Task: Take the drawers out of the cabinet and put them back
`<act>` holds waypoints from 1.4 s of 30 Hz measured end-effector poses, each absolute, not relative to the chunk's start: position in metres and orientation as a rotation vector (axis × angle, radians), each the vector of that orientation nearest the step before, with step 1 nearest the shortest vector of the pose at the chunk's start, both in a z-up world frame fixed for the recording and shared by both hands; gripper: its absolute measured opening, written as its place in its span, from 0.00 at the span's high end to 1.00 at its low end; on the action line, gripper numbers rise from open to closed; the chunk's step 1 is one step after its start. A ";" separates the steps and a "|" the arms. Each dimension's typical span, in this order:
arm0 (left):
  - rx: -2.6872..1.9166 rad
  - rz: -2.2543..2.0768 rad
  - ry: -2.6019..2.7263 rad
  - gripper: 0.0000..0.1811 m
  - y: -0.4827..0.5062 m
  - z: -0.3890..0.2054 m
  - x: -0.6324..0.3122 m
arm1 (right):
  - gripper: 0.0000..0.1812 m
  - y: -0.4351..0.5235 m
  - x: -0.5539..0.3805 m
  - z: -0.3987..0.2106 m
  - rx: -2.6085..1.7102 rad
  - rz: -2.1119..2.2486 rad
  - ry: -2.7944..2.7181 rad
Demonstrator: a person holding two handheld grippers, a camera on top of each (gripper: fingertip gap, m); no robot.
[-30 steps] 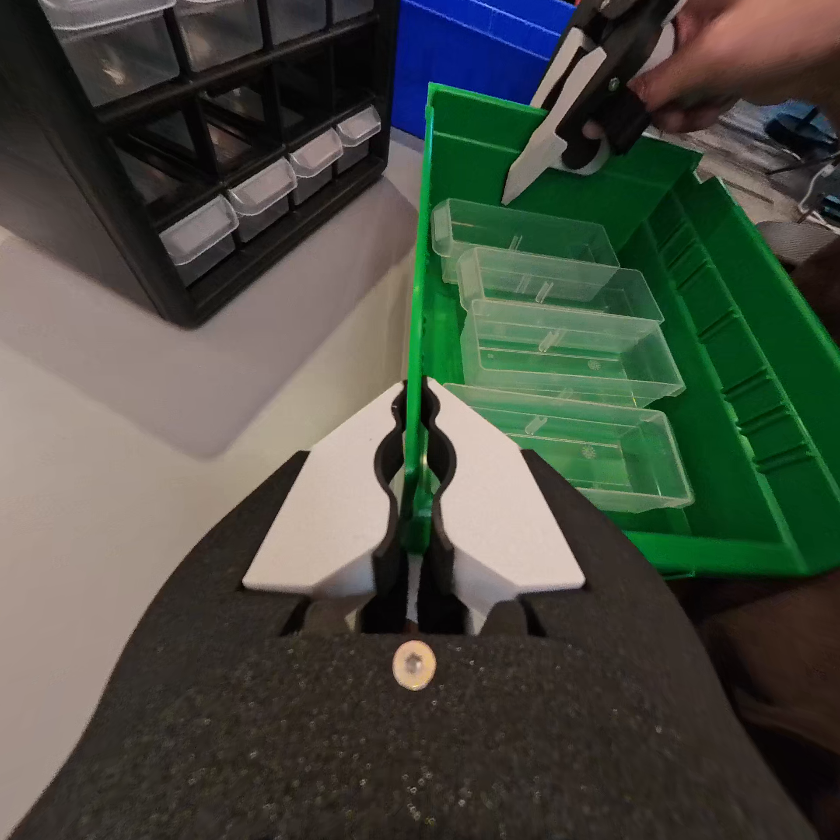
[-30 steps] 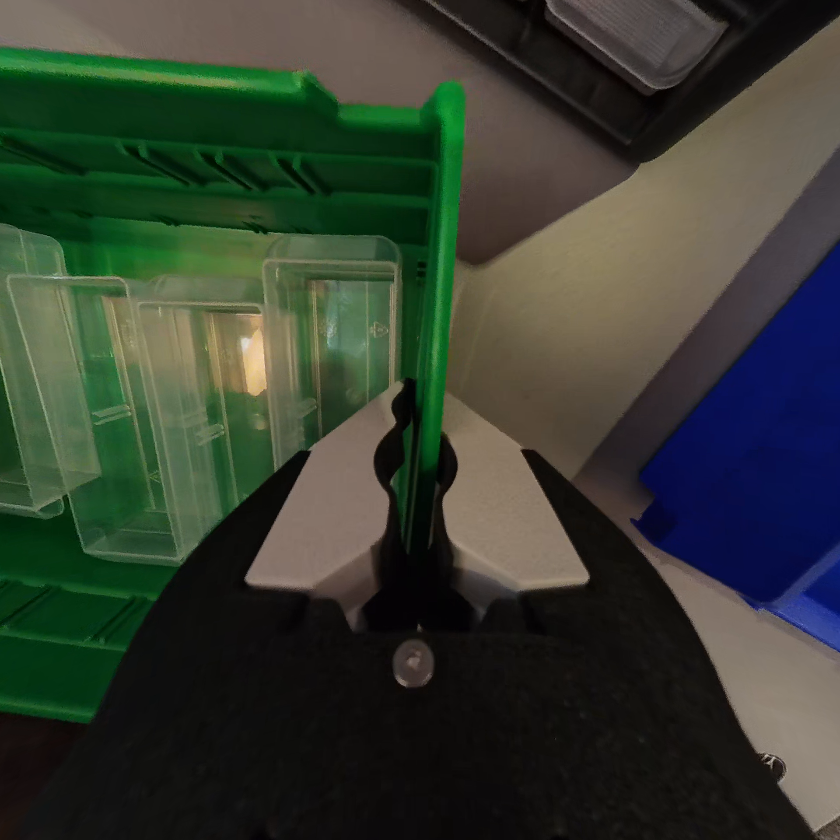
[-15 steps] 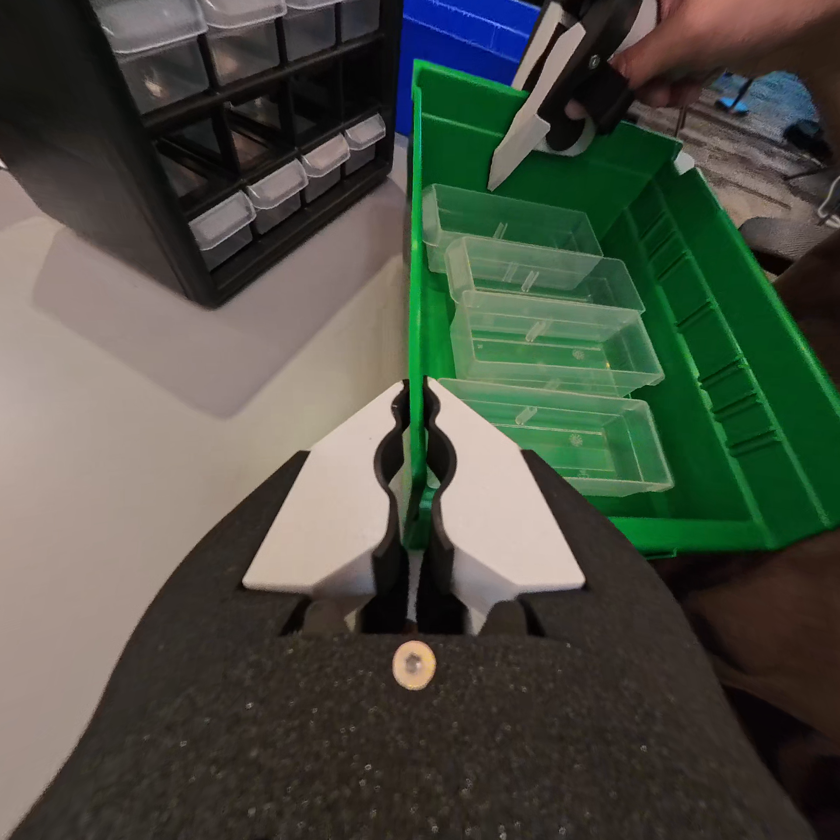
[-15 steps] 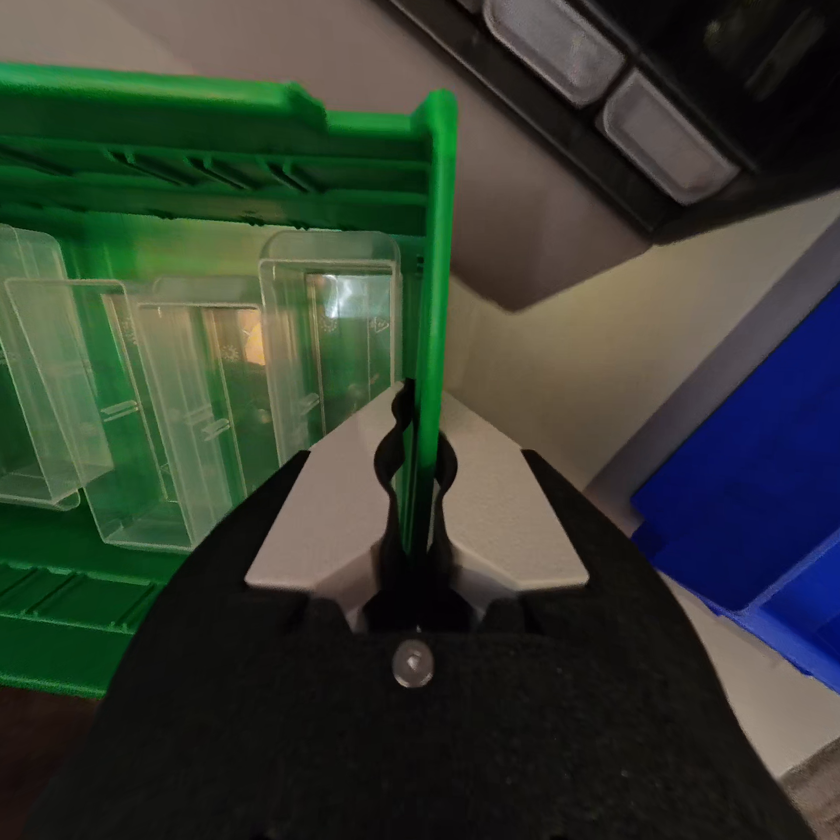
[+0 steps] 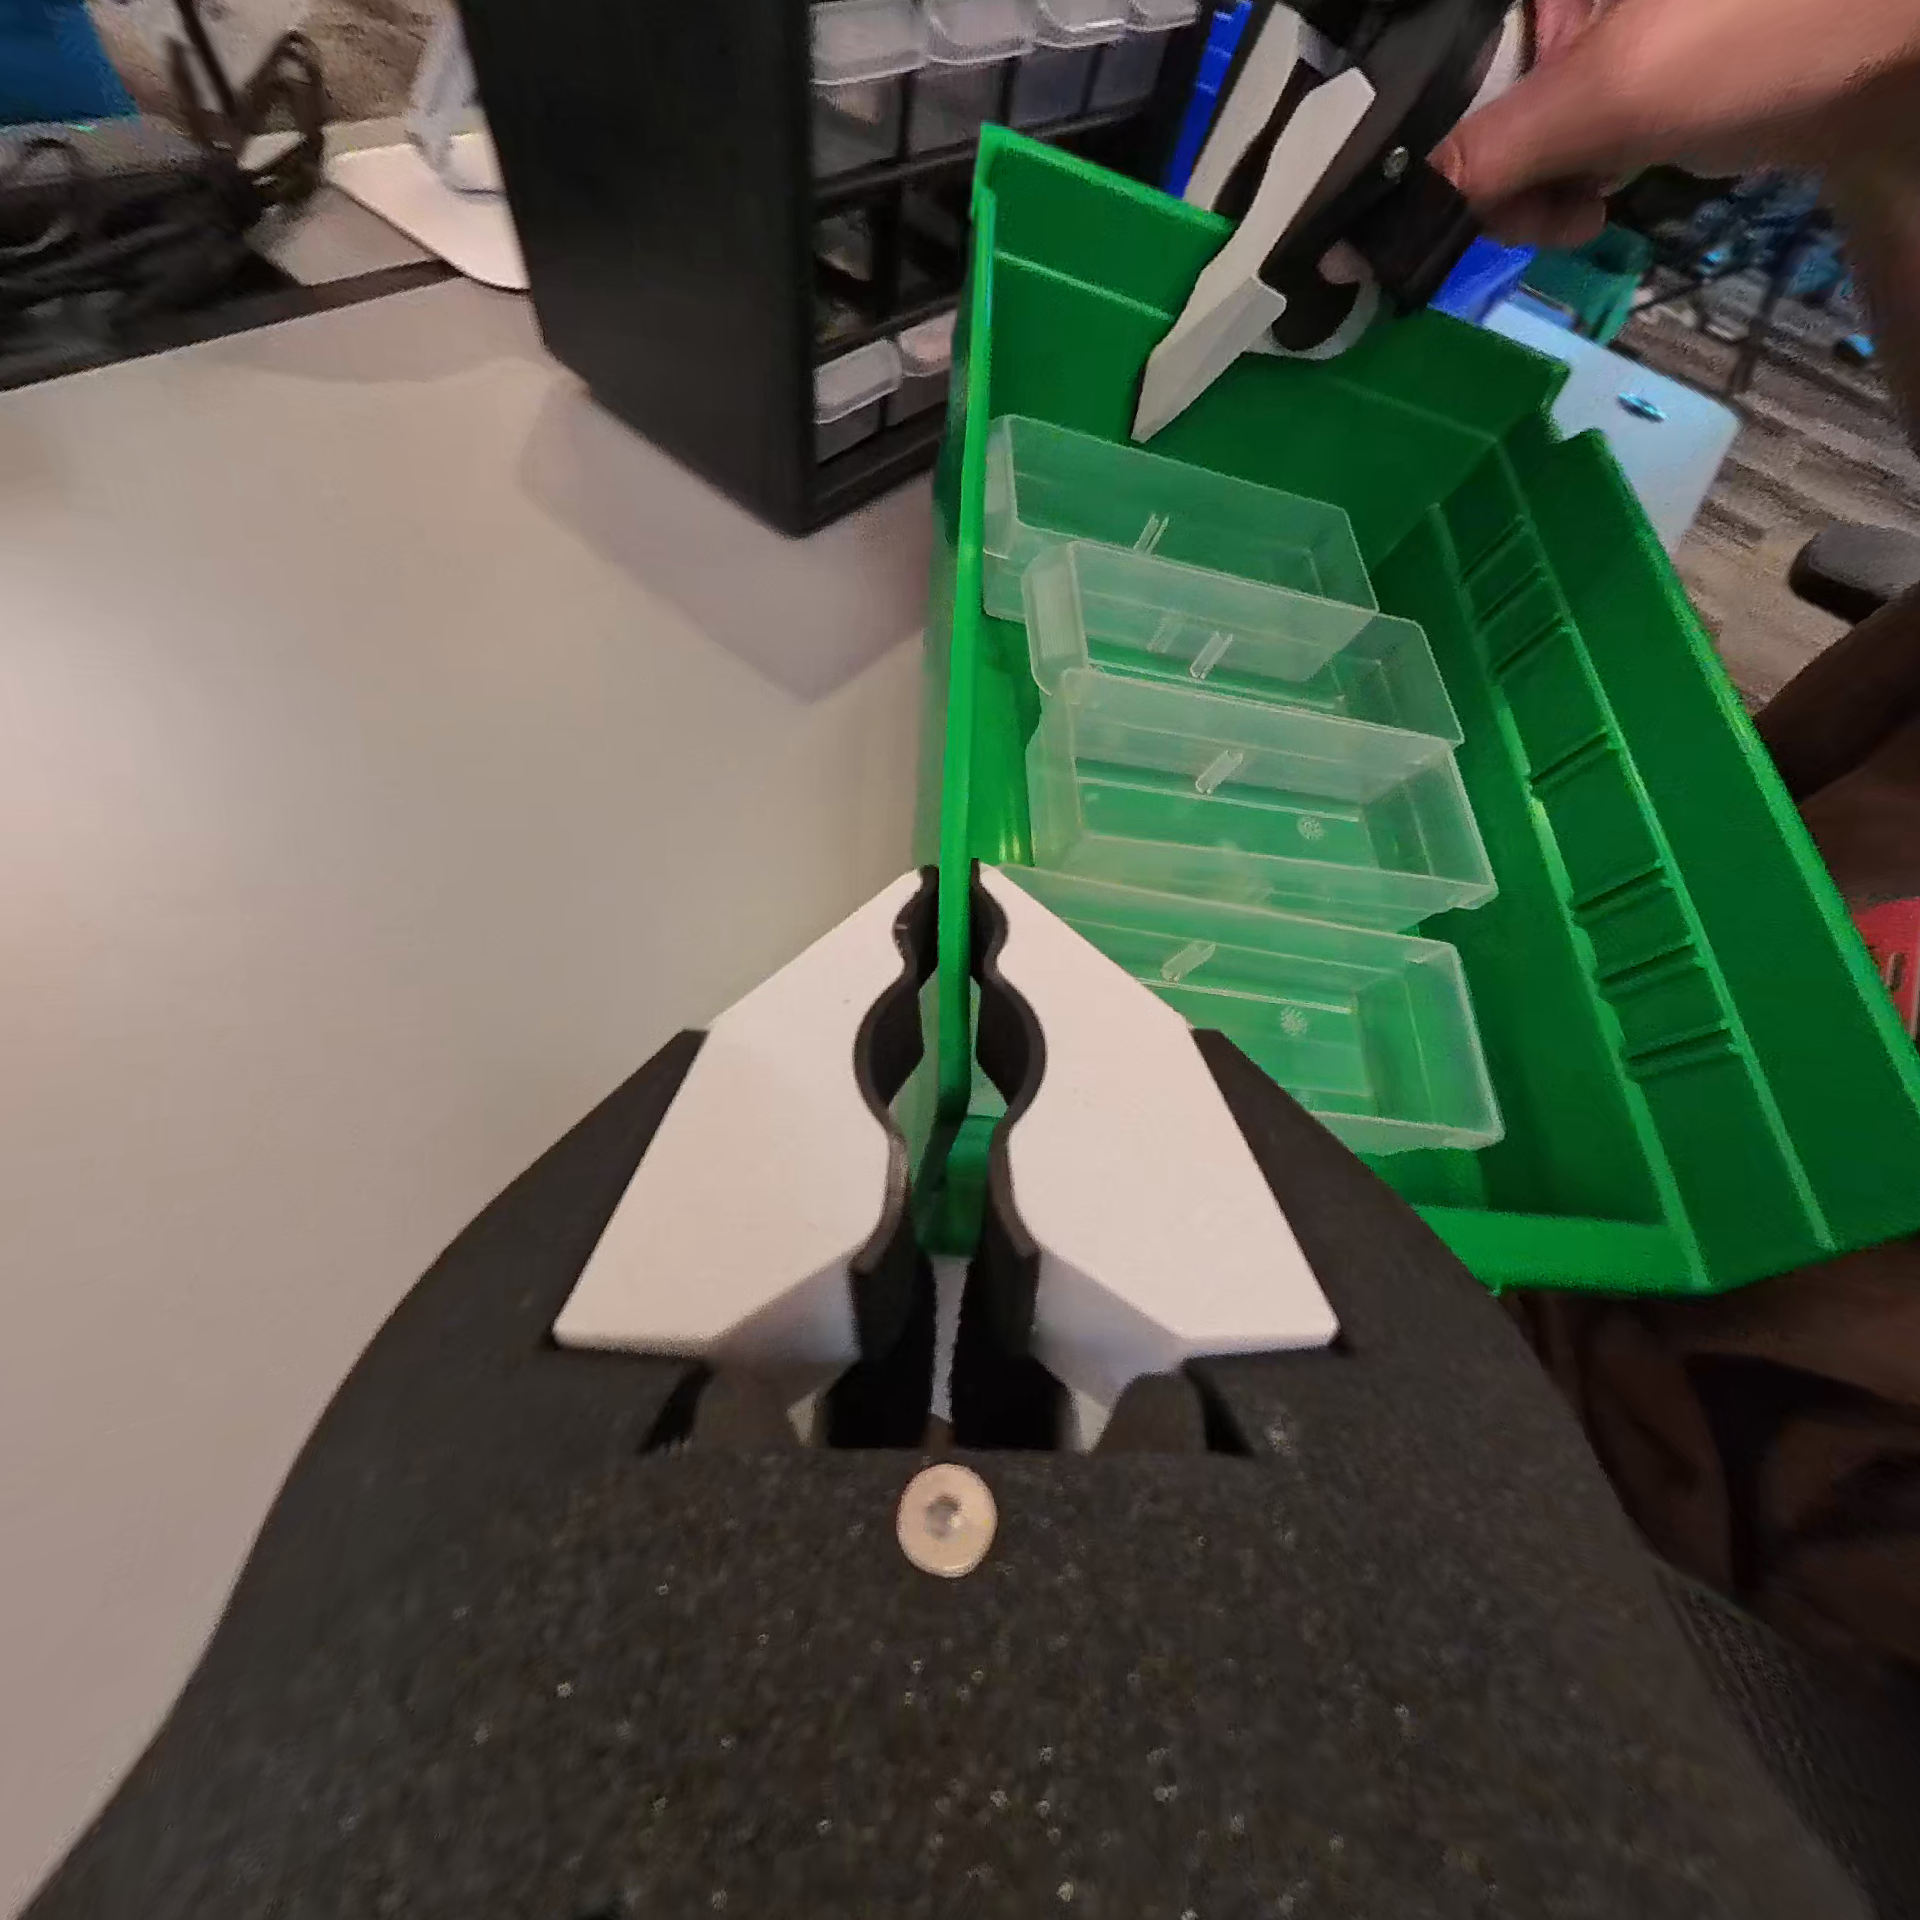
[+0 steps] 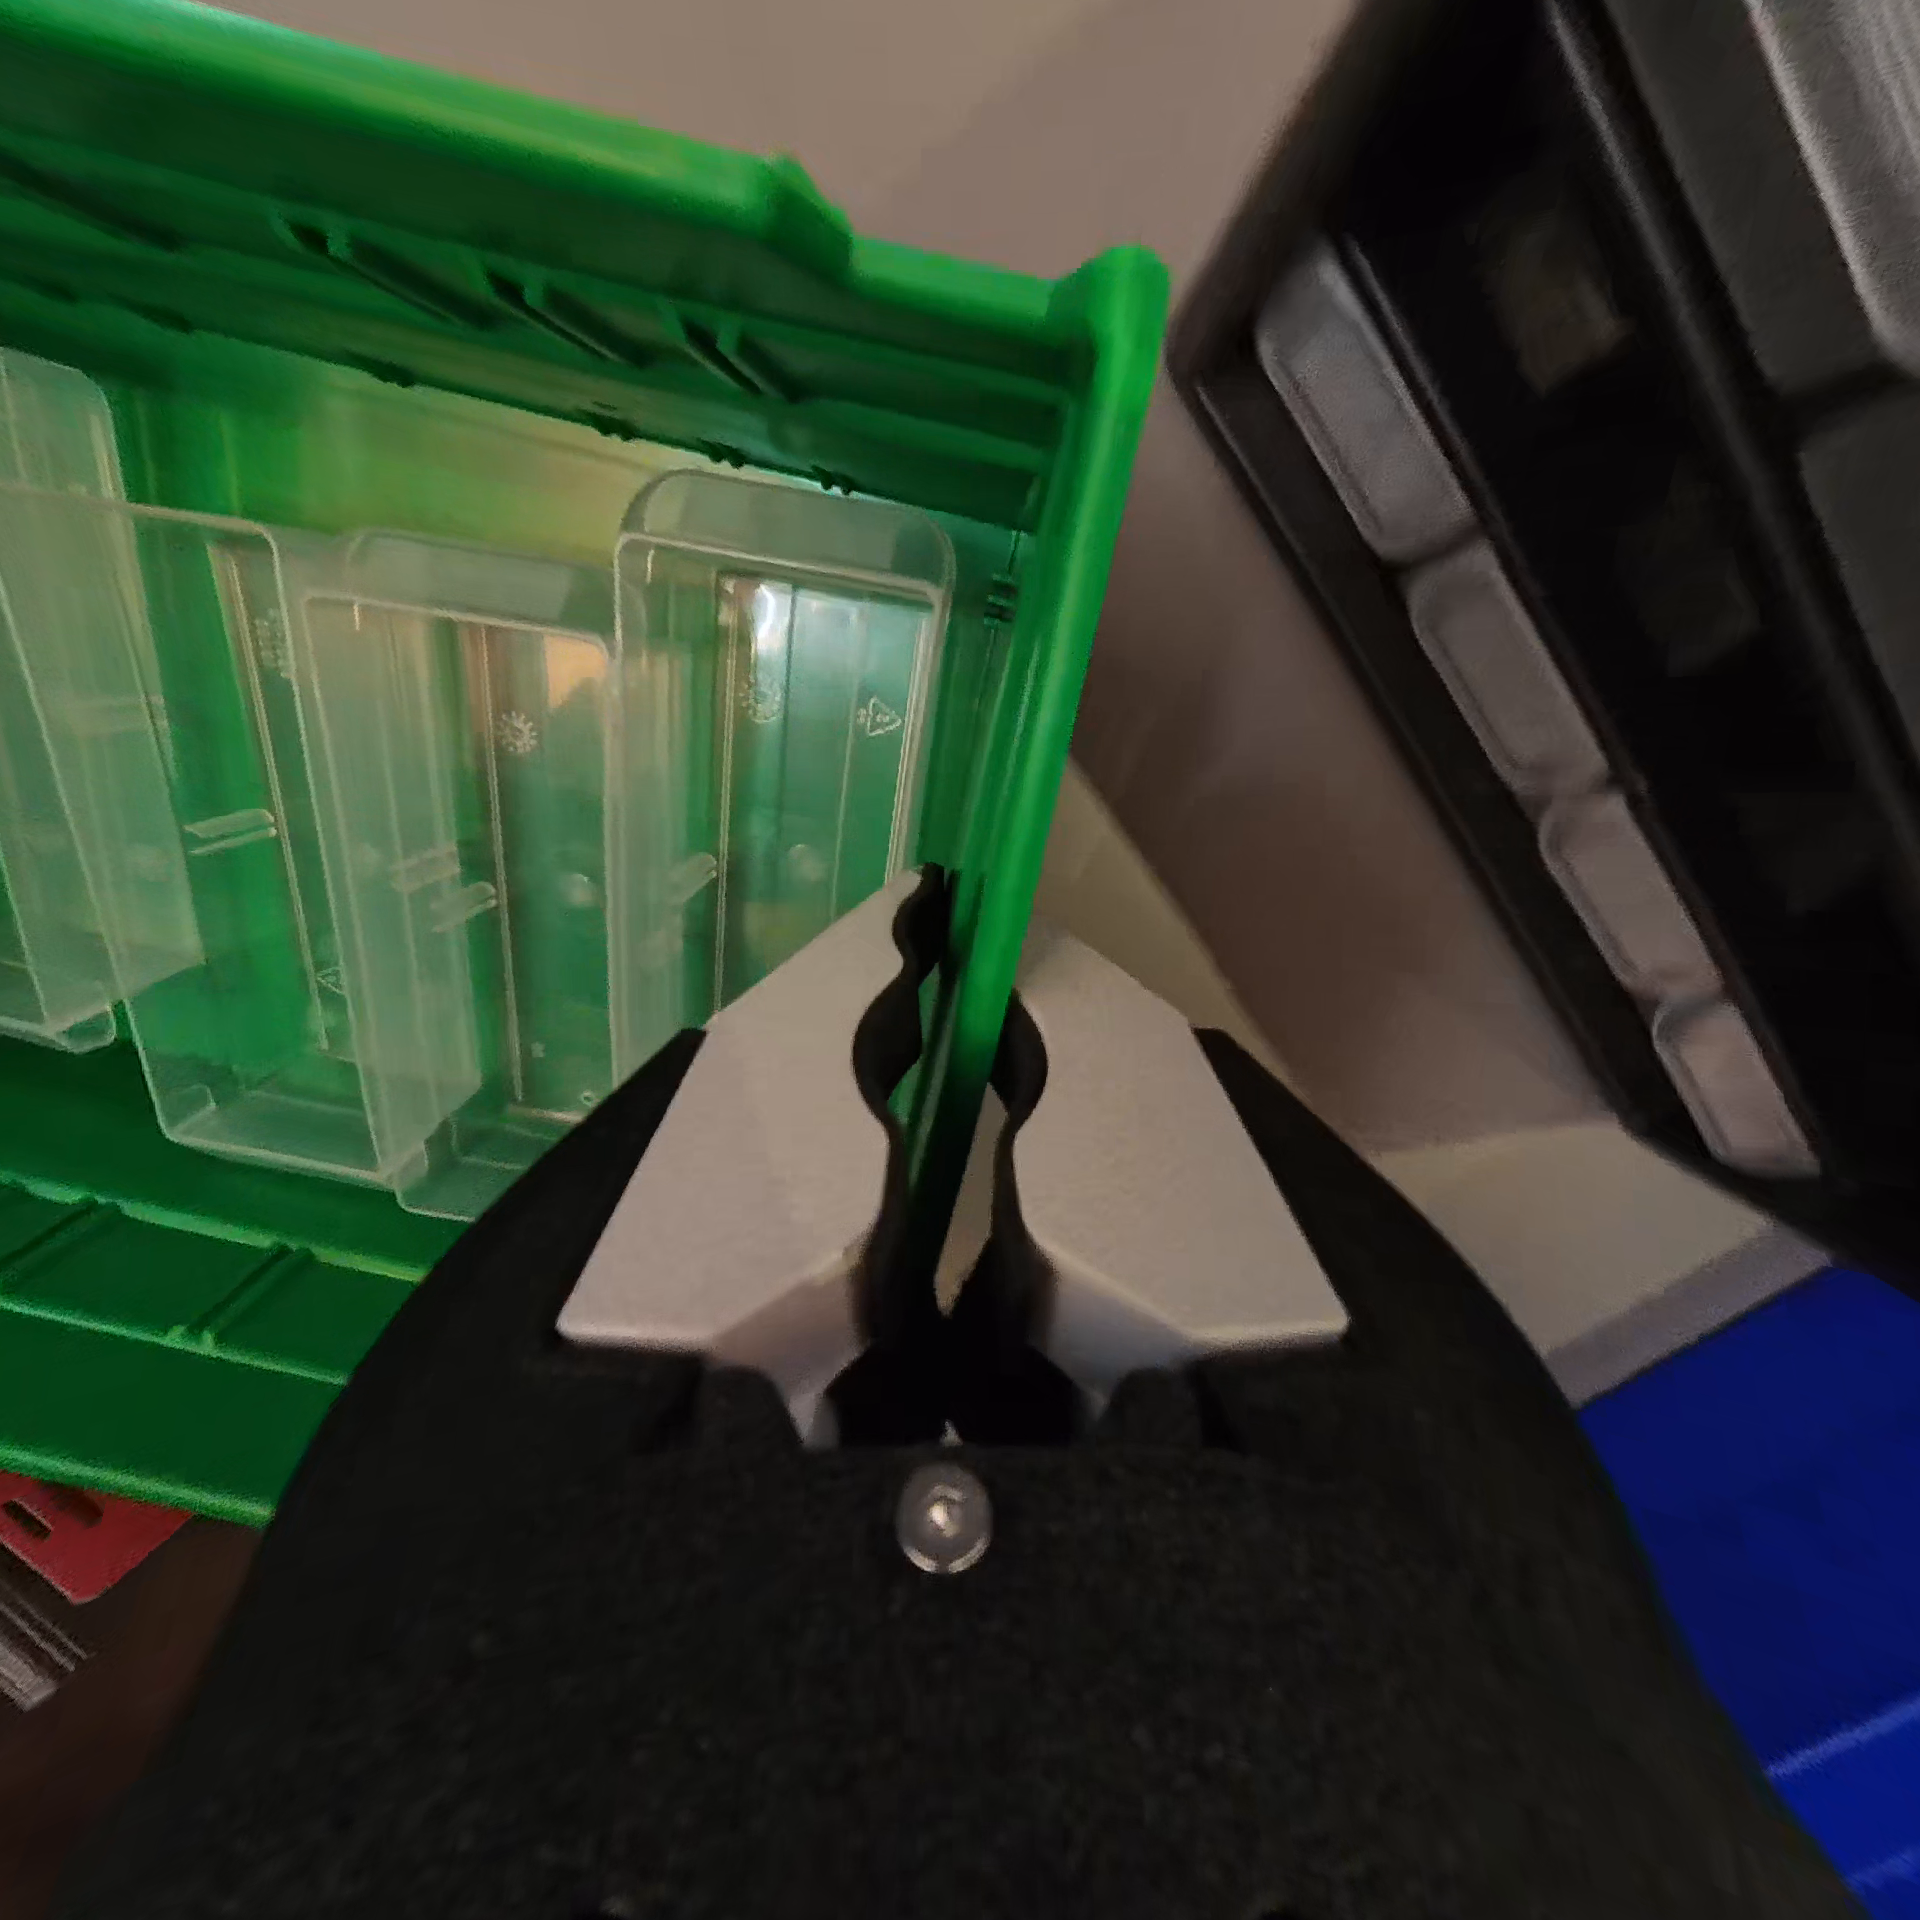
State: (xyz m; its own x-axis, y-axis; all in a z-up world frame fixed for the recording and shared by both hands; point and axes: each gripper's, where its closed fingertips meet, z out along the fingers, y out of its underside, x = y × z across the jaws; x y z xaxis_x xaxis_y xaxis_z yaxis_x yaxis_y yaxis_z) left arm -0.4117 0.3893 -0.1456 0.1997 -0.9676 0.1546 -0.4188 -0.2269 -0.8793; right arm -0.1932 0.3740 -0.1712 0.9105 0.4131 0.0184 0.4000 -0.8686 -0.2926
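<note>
Change since earlier frame: the green bin sits closer to the black cabinet; the cabinet's side now fills the far left of the left wrist view, and its drawer fronts loom at the right edge of the right wrist view.
Left gripper: jaws clenched on the near end of the bin's left wall.
Right gripper: jaws clamped on the bin's wall near the far corner; seen from the left wrist view it comes in from the far right, held by a hand.
Bin attitude: appears tilted, left wall higher than the right; whether it rests on the white table or is carried clear of it, I cannot tell.
Drawers out: four clear drawers lie in the bin along its left wall, side by side and partly overlapping, open side up, empty.
Drawers in cabinet: several frosted fronts still seated in the lower rows; some slots look dark and empty, though blur makes a count unsafe.
Other: blue bin beyond the cabinet.
Progress (judgement): removal looks done for these four; all four remain to be returned.
Next (judgement): set the bin down by the cabinet, release both grips, reinsert the drawers one at a time.
</note>
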 end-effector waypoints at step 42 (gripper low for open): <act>-2.056 -0.519 0.439 1.00 0.543 -0.171 -0.477 | 0.94 0.698 -0.308 -0.212 -2.861 -0.215 -1.492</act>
State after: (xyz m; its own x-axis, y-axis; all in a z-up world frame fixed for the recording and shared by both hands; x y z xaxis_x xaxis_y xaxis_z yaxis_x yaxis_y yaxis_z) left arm -0.4765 0.5430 -0.1712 0.8463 -0.4989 0.1867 -0.1020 -0.4958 -0.8624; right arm -0.3081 0.6978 -0.2121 0.5662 0.8209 0.0746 0.8086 -0.5707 0.1428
